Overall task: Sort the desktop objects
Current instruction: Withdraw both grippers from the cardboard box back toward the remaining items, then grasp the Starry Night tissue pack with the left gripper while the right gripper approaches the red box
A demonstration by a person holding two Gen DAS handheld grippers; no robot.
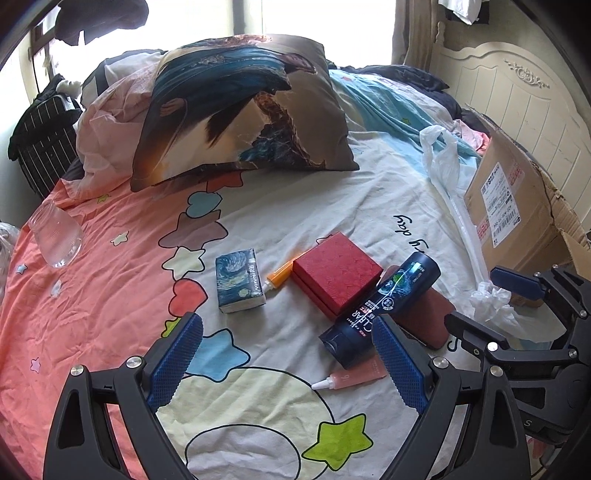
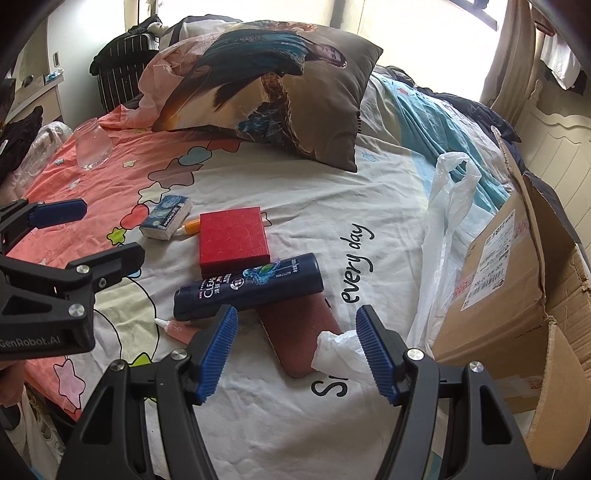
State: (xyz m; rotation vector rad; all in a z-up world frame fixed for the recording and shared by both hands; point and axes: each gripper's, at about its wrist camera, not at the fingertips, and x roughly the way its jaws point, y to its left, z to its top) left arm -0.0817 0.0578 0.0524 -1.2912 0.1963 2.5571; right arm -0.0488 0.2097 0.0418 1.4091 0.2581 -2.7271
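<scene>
Daylight from far window (image 1: 314, 22), blown out to pure white in both views. Bed sheet (image 1: 295, 206) bright, evenly lit; soft shadows under pillow (image 1: 240, 107) and beside red box (image 2: 233, 236). Shampoo bottle (image 2: 251, 286) shows mild sheen. Strong fisheye bending at edges, dark vignette in corners. Centre sharp; headboard (image 1: 517, 96) at far right slightly soft. No motion blur.

bottle (image 2: 247, 286) on pouch (image 2: 299, 332) (crosswise), gift box (image 2: 233, 236) behind, tissue pack (image 2: 166, 218) left
</scene>
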